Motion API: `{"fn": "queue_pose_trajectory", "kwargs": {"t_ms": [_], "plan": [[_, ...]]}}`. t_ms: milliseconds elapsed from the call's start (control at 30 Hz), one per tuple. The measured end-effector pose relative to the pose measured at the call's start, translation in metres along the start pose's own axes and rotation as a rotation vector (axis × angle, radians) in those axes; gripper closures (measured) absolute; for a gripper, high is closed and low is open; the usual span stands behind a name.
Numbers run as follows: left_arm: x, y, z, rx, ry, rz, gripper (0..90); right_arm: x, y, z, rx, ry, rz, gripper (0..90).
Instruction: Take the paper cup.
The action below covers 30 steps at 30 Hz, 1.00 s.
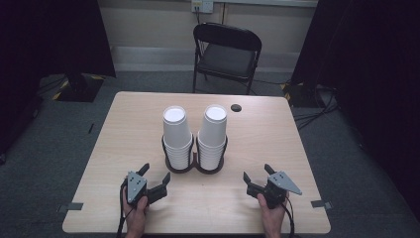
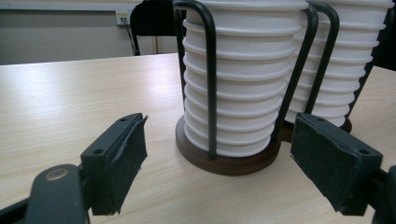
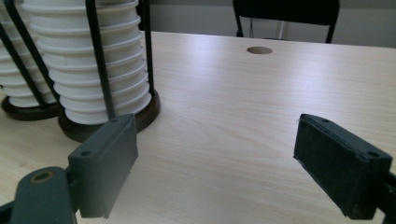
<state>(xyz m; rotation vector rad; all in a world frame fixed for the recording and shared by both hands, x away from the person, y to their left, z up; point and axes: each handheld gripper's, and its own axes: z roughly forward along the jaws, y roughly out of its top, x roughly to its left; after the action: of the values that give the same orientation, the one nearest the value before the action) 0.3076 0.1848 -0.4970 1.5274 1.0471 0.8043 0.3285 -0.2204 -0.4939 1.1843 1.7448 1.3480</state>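
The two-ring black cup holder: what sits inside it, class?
Each ring of the cup holder holds a stack of upside-down white paper cups, left, and, right. Its dark round bases show; anything inside the cups is hidden.

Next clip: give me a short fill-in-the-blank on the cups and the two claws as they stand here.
1. The white cups stand in ____ stacks inside a dark wire holder.
2. The jaws of the left claw are ____, with nothing between them.
3. The right claw is ____ of the holder, touching no cup.
4. Beyond the table stands a black folding ____.

Missing words: two; open; clear; chair
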Motion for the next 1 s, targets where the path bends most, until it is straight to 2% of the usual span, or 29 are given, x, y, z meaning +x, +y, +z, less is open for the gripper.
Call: {"fn": "queue_pose_trajectory", "kwargs": {"t_ms": [67,233,300,400,600,667,767,1000], "plan": [[0.001,0.0,0.0,0.002,0.004,0.003,18.0,0.0,0.0,-0.001,-0.008,0.03,-0.003,13.7],[0.0,0.0,0.001,0.007,-0.021,0.0,17.9,0.007,-0.001,-0.001,-0.022,0.007,-0.067,17.0],[0.002,0.0,0.0,0.008,-0.03,0.005,17.9,0.009,-0.001,0.0,-0.018,0.003,-0.077,17.1],[0.002,0.0,0.0,-0.003,-0.04,-0.011,18.0,0.01,0.0,0.001,-0.016,0.013,-0.073,17.1],[0.0,0.0,0.0,0.005,-0.045,0.013,21.5,0.017,0.008,0.002,-0.038,0.047,-0.044,18.5],[0.0,0.0,0.001,0.006,-0.04,0.012,21.7,0.021,0.014,0.003,-0.039,0.06,-0.042,18.6],[0.001,0.0,0.0,0.005,-0.054,0.013,21.5,0.025,0.024,0.008,-0.039,0.089,-0.038,18.5],[0.001,0.001,0.001,0.011,-0.064,0.019,20.6,0.029,0.039,0.012,-0.059,0.11,-0.035,18.2]]}}
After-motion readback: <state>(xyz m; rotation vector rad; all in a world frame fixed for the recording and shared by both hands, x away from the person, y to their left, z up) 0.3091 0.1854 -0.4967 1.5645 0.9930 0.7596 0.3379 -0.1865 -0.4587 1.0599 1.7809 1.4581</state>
